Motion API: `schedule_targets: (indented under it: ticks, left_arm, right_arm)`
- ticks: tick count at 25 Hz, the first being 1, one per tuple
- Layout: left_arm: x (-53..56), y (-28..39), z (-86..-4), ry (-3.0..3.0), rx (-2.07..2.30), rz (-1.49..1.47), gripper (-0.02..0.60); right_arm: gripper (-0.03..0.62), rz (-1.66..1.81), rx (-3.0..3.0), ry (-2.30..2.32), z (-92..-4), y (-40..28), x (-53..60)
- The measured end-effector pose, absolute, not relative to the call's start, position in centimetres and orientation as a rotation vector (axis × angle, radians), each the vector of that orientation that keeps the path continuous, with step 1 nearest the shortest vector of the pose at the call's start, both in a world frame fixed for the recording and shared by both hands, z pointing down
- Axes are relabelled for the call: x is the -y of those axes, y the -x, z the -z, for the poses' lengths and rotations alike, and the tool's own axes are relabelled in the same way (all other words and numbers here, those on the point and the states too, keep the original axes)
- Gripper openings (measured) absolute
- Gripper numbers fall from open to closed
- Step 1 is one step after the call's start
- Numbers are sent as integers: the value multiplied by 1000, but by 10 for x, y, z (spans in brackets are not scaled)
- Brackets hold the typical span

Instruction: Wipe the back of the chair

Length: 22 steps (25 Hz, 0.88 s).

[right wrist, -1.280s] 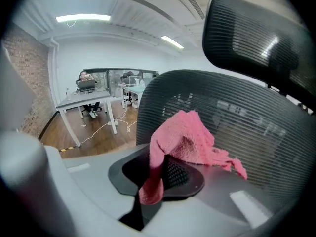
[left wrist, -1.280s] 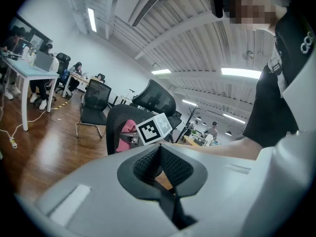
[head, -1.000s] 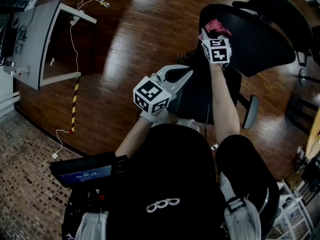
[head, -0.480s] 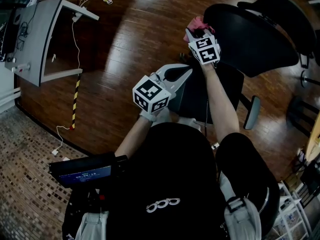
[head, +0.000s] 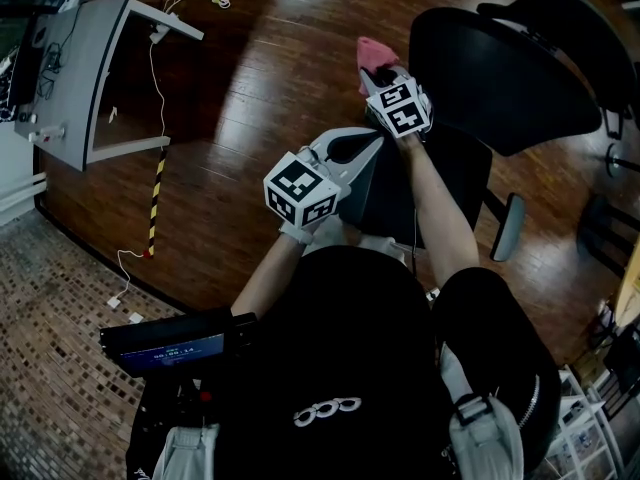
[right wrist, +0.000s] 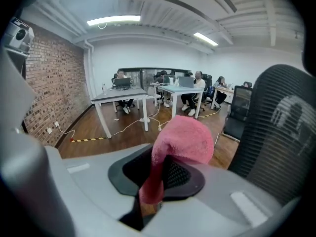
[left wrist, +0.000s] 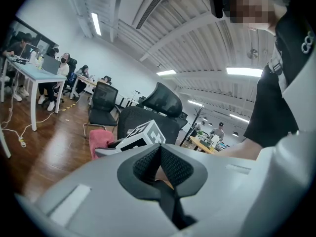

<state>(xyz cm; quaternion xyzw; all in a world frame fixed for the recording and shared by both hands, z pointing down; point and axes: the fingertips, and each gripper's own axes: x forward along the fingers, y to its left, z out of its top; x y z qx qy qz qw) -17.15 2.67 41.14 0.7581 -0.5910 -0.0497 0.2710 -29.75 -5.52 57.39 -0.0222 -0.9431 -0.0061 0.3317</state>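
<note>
The black mesh chair back (head: 505, 78) is at the upper right of the head view. My right gripper (head: 378, 68) is shut on a pink cloth (head: 371, 54) just off the back's left edge, over the floor. In the right gripper view the cloth (right wrist: 182, 141) bulges out of the right gripper (right wrist: 159, 171), and the chair back (right wrist: 279, 132) stands close at the right. My left gripper (head: 352, 148) hangs lower, near the chair's seat, shut with nothing held. The left gripper (left wrist: 159, 151) looks towards the cloth (left wrist: 101, 142) and the chair back (left wrist: 127, 121).
A grey desk (head: 70, 68) stands at the upper left, with cables (head: 150, 63) and a yellow-black strip (head: 155, 203) on the wood floor. A second black chair (head: 570, 18) is behind the first. People sit at desks (right wrist: 173, 90) in the background.
My right gripper has slid left with the pink cloth, from on the chair back's top to just past its left edge. The left gripper has stayed in place.
</note>
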Motion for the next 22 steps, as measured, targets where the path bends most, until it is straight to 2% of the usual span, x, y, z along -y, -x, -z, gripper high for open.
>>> schedule_targets:
  ticks: [22]
  left_arm:
    - [-8,128,-419,-2080,1518,54,-9]
  right_arm:
    - [41,-97,2434,-195,-602,220,155]
